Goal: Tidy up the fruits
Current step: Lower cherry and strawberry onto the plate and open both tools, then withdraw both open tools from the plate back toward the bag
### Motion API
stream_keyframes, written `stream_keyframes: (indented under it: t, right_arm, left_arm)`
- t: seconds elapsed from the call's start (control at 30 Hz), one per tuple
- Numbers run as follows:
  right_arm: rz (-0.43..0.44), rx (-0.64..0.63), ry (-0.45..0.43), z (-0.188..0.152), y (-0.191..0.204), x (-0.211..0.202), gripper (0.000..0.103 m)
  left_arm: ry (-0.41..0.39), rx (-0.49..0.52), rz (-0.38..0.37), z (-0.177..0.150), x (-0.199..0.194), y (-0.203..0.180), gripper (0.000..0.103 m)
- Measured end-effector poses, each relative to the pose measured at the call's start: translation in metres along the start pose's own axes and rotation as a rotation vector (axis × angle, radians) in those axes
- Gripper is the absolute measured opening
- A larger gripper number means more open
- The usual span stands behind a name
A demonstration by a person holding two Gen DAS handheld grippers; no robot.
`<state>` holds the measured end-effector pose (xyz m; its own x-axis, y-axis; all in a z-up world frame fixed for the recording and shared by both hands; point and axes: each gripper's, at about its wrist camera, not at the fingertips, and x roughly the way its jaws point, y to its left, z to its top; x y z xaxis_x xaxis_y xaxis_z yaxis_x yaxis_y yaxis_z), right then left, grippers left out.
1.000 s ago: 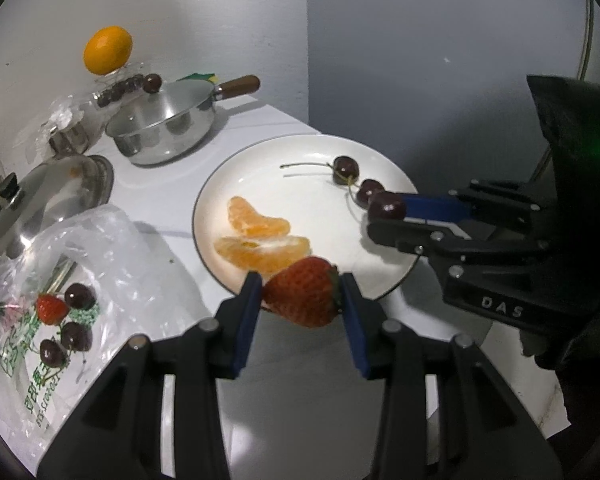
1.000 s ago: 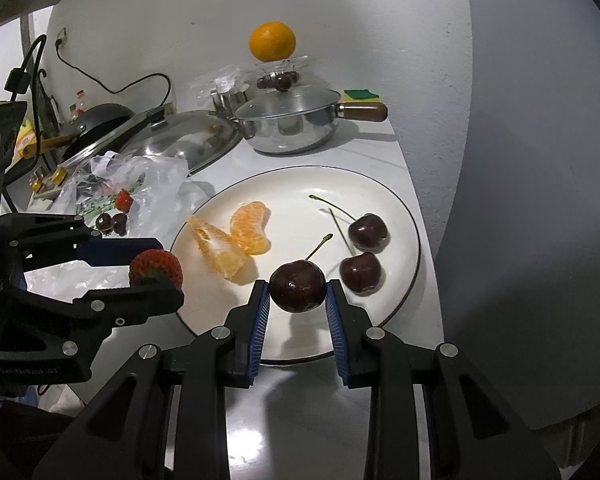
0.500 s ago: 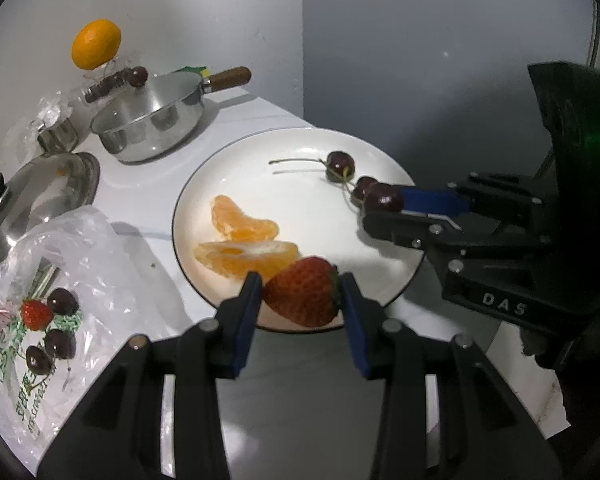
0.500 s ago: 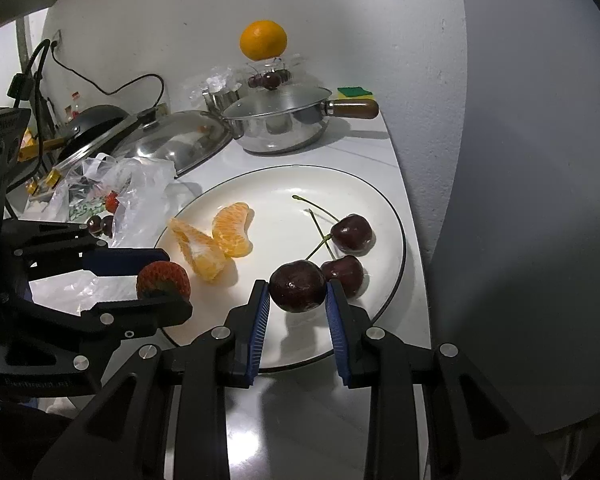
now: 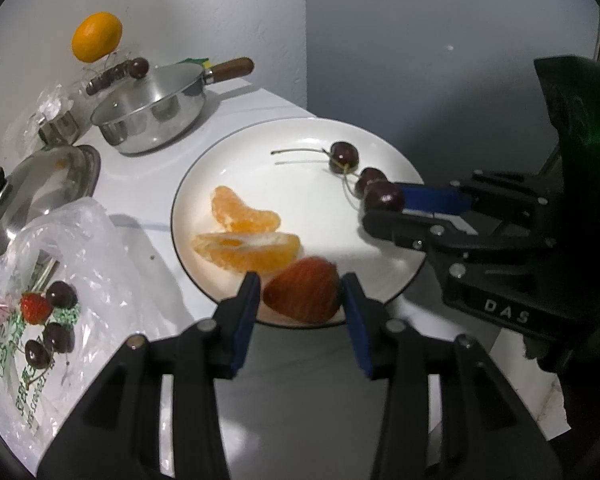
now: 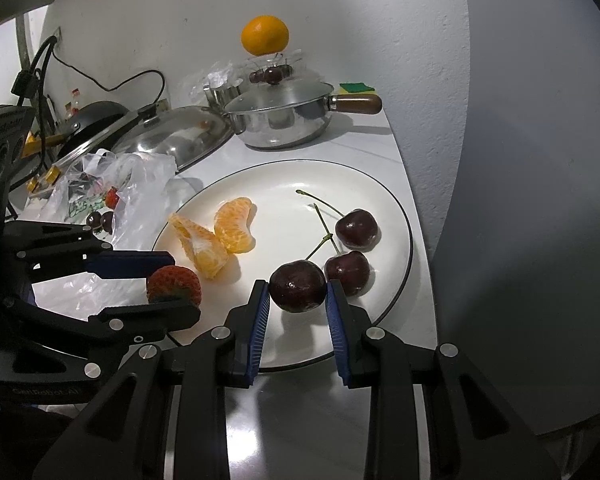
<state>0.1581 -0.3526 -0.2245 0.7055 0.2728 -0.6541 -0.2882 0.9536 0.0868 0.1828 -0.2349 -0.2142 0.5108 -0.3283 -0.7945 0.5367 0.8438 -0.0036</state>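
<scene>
Fruits are gathering on the round white plate with a thin dark rim (image 5: 204, 184): two peeled orange segments (image 5: 246, 236) are lying on its left half, and two dark red cherries with green stems (image 6: 356, 228) are sitting touching each other on its right half. The left gripper (image 5: 300, 292) is hovering over the plate's near edge with its blue-padded fingers spread a little wider than the red strawberry (image 5: 302, 296), which looks blurred and seems to be touching only the right pad. The right gripper (image 6: 298, 294) is pinching a third dark cherry (image 6: 298, 286) just beside the two resting cherries.

A crumpled clear plastic bag (image 5: 80, 248) holding more cherries and a strawberry is lying left of the plate. Behind it are sitting a domed steel lid (image 5: 36, 184) and a steel saucepan with a wooden handle (image 5: 152, 120), with a whole orange (image 5: 97, 37) perched near the wall.

Compared with half a second ago, the left fingers have parted from the strawberry, while the right gripper is still clamping its cherry.
</scene>
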Motion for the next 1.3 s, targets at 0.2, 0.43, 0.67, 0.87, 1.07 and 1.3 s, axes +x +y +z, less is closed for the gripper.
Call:
stream_keyframes:
  t: [0.2,0.43,0.67,0.87,1.07,1.3]
  right_arm:
    - [-0.008,0.001,0.006,-0.001,0.001,0.000,0.031]
    - [-0.020,0.005,0.007,-0.001,0.001,-0.003,0.031]
    - [-0.029,-0.002,-0.003,0.001,0.006,-0.009,0.037]
    - [-0.037,-0.008,-0.010,0.002,0.013,-0.016,0.037]
    - [-0.042,-0.015,-0.018,0.004,0.022,-0.022,0.037]
    - [-0.049,-0.026,-0.022,0.006,0.033,-0.027,0.037]
  left_arm:
    - [-0.009,-0.008,0.002,-0.001,-0.004,0.001,0.053]
    - [-0.022,-0.013,0.006,-0.003,-0.011,0.002,0.053]
    - [-0.039,-0.021,0.010,-0.005,-0.020,0.004,0.053]
    - [-0.054,-0.035,0.017,-0.009,-0.029,0.009,0.053]
    - [-0.069,-0.048,0.019,-0.013,-0.039,0.014,0.053]
    - [-0.083,-0.075,0.009,-0.019,-0.050,0.023,0.054]
